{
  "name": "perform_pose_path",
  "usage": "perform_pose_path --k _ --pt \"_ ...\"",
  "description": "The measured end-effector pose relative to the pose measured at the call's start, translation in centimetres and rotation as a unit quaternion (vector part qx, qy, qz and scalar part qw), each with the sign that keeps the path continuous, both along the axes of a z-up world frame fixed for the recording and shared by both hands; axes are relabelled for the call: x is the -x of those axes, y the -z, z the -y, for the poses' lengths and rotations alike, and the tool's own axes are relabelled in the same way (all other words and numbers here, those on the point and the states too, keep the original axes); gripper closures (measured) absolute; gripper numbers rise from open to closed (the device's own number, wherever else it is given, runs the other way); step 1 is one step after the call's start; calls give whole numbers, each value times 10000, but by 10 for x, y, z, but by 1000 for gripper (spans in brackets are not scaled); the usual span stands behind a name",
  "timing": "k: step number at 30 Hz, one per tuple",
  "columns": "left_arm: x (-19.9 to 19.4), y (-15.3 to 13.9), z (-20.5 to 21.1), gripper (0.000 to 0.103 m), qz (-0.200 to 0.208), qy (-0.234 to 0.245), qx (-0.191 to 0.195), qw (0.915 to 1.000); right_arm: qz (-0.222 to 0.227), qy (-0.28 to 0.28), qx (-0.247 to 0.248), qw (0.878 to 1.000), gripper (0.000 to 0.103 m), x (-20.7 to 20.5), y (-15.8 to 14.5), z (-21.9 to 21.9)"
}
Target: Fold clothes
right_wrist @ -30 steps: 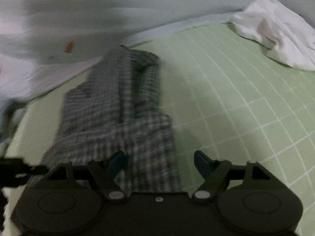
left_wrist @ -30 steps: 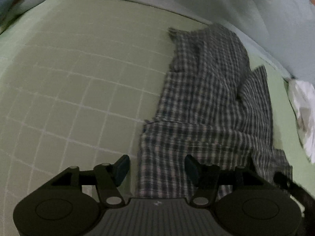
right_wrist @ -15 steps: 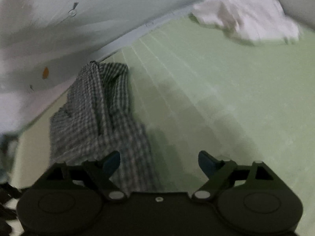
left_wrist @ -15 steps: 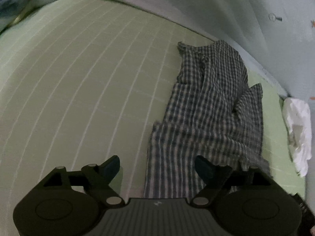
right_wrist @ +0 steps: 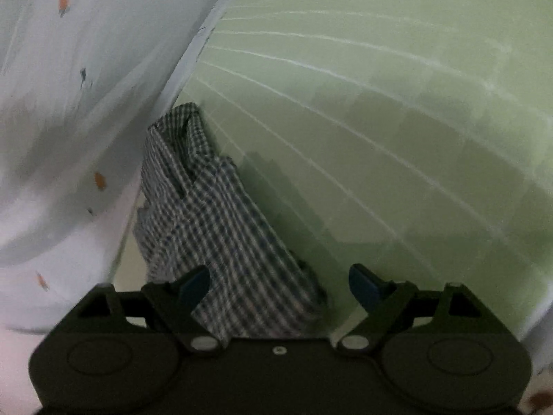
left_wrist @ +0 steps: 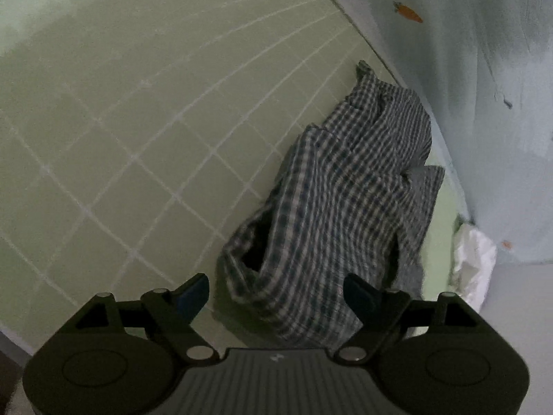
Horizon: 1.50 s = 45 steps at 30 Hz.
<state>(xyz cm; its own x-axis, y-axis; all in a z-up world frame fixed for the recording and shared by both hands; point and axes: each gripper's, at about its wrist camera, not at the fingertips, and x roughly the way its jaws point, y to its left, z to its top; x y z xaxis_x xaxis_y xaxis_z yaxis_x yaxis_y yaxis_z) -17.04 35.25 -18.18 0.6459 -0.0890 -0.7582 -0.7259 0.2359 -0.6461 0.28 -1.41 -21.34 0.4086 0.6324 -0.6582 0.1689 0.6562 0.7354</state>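
Shirt (left_wrist: pixel 345 207) lies rumpled in a long heap on the green bed sheet (left_wrist: pixel 138 138), hard against the pale curtain (left_wrist: pixel 501 103) along the far side; its near end reaches right up under both my grippers. It looks a thin checked cotton: light, limp, not slippery, sure to sag and drag its folds along when lifted, so one pinch alone would only bunch it further. I judge the best hold to be two separate points on the near hem or on a seam, where the cloth is doubled and firmer, one for each hand; the dark opening near the left (a sleeve or the hem mouth, I cannot tell which) marks a free edge worth taking.

Left gripper (left_wrist: pixel 276 292): its fingers (left_wrist: pixel 193 290) have just been opening and now stand spread wide; the near end of the cloth shows between them, but I see neither pad pressing on it. Right gripper (right_wrist: pixel 280 282): fingers (right_wrist: pixel 363 283) likewise just opened and wide apart; the shirt's edge lies in front of the left pad and runs under the body, yet nothing is pinched. A white cloth (left_wrist: pixel 473 259) sits crumpled further along by the curtain, apart from the shirt.
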Motion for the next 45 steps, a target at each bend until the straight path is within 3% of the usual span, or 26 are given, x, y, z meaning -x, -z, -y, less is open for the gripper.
perform_pose_path --k 4,8,10,11,12,13,15,16,19,23,26,29,34,39,45 --pt "-4 14 1 18 125 -82 304 9994 -79 162 -628 9979 4 5 10 2" --pt "-11 20 -1 19 314 -136 465 9983 -480 452 -1534 9860 4 2 29 1" --pt "-14 22 -2 21 358 -192 553 9976 -523 332 -1567 9857 6 0 30 -3" --pt "-16 22 -2 30 370 -180 576 9975 -539 208 -1548 9862 9 -2 29 -6" --pt "-17 23 -1 36 328 -157 586 9976 -648 96 -1562 9855 25 -3 32 -9" --pt "-18 23 0 48 269 -154 584 9978 -894 47 -1575 9834 51 -4 38 -13" --pt "-13 26 2 66 194 -199 645 9975 -1212 209 -1568 9799 80 2 48 -13" --pt "-11 28 2 79 210 -252 739 9967 -1263 322 -1608 9783 86 6 52 -11" --pt "-3 29 3 90 301 -363 1004 9938 -1103 365 -1544 9812 96 14 47 -7" --pt "4 4 15 94 -36 -31 1052 9944 -796 1 -1384 9872 98 22 22 1" --pt "20 -17 25 95 -130 92 1269 9918 -1030 8 -1534 9828 98 36 8 15" --pt "33 -39 31 95 -4 123 1530 9881 -1192 194 -1824 9758 98 46 -11 31" --pt "31 -61 24 94 143 -65 1754 9844 -1059 260 -2243 9684 98 38 -38 30" --pt "24 -68 7 94 402 -458 2355 9700 -1069 410 -2702 9560 98 19 -48 15" --pt "-1 -76 -13 93 649 -677 2654 9596 -1125 553 -2941 9475 98 -8 -64 -4"
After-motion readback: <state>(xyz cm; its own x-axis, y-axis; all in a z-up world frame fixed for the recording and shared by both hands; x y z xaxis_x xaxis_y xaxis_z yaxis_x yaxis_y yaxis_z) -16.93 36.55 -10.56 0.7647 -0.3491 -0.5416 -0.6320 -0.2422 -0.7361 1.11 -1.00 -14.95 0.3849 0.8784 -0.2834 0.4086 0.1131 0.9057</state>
